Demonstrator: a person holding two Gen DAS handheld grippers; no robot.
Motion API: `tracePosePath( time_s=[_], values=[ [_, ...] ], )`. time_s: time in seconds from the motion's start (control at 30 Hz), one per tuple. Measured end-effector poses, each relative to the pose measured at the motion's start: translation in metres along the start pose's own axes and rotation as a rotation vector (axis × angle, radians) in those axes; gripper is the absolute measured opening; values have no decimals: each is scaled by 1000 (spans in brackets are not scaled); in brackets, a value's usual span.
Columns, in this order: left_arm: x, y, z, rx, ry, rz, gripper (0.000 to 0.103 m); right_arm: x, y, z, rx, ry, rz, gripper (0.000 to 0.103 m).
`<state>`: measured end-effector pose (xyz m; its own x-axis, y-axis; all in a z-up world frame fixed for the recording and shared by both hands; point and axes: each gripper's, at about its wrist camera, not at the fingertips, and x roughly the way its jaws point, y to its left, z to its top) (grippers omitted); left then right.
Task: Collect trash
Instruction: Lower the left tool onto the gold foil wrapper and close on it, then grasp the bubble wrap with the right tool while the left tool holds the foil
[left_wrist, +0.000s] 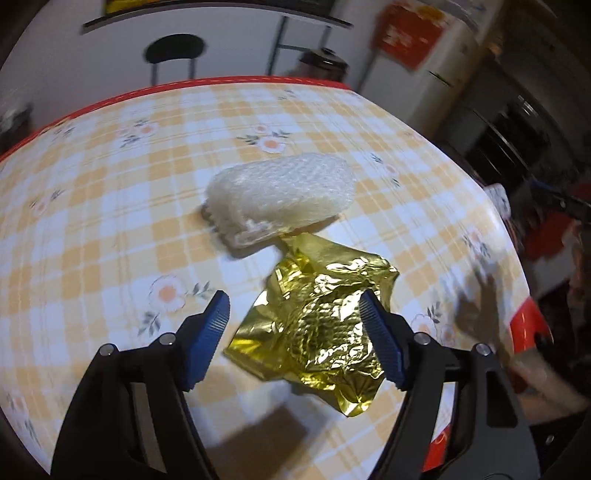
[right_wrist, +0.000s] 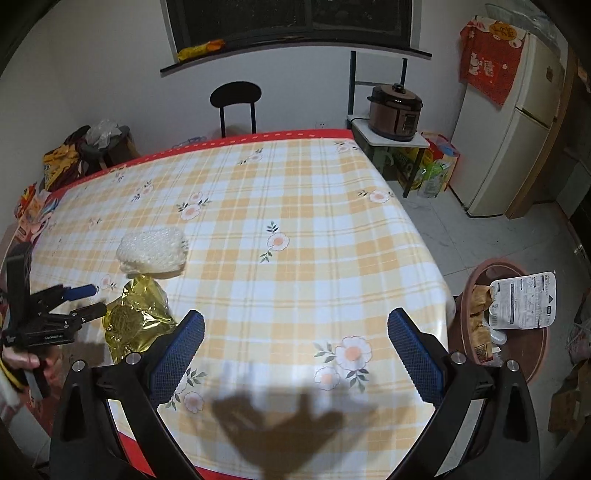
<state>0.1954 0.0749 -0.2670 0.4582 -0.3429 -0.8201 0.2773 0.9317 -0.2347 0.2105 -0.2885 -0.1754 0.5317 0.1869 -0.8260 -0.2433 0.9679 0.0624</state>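
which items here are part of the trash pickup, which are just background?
Job:
- gold foil wrapper, between the open left gripper fingers
- bubble wrap wad on the table
- trash bin on the floor, packaging already inside

Background:
- checked tablecloth
- black chair
- pressure cooker
- fridge

Left tongs (left_wrist: 293, 306), right tongs (right_wrist: 295, 332): black arms, ribbed blue pads, silver screws.
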Motion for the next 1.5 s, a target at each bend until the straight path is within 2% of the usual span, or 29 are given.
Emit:
tracePosePath(
  time_s=[0.17, 0.3, 0.6, 0.73, 0.93, 1.03, 1.23, 1.37, 1.5],
  values=[
    [22, 5, 13, 76, 54, -68, 66, 3, 4, 5, 0, 11, -32, 98],
    [35, 9, 17, 117, 91, -120, 65, 8, 0, 5, 15, 26, -50, 98],
    [48, 8, 15, 177, 129, -177, 63, 22, 2, 8, 10, 63, -65, 98],
    [48, 3, 14, 210, 125, -180, 63, 27, 9, 12, -6, 71, -57, 98],
    [39, 2, 9, 185, 75, -169, 47, 37, 23, 17, -52, 82, -43, 98],
    [25, 3, 2, 140, 31, -138, 46, 45, 35, 22, -100, 86, -35, 98],
    [-12, 7, -35, 0, -39, -149, 44, 67, 82, 40, -238, 74, 15, 98],
    [-40, 19, -63, -149, -113, -117, 45, 81, 123, 47, -343, 61, 69, 98],
    [-70, 39, -86, -316, -210, -48, 45, 97, 161, 46, -447, 71, 127, 98]
  ],
)
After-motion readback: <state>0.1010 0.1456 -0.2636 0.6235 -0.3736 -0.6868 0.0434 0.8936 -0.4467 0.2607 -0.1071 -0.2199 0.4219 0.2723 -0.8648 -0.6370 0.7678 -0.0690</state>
